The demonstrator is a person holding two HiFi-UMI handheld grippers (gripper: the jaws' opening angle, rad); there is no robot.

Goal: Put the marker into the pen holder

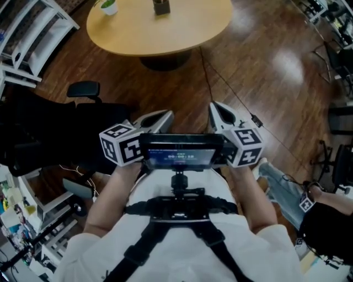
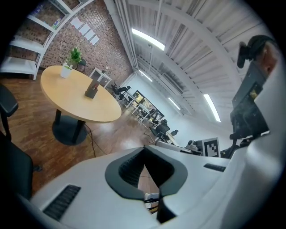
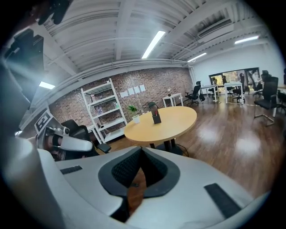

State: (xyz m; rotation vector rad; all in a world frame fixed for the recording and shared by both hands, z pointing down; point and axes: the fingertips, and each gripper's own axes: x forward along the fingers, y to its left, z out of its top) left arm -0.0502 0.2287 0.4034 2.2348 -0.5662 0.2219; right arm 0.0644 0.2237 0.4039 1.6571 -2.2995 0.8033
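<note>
Now — left gripper (image 1: 164,115): jaws shut, nothing between them | right gripper (image 1: 215,107): jaws shut, empty | both held close at the chest, flanking a screen (image 1: 181,156) | pen holder (image 1: 161,6): upright on the far round table (image 1: 165,38), right of a potted plant (image 1: 108,5) — well apart from both grippers | marker: too small to make out.

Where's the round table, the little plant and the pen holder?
round table (image 3: 172,123): right gripper view, on its bare wooden top.
little plant (image 3: 133,109): right gripper view, on its green leaves.
pen holder (image 3: 156,117): right gripper view, on its dark front side.
</note>
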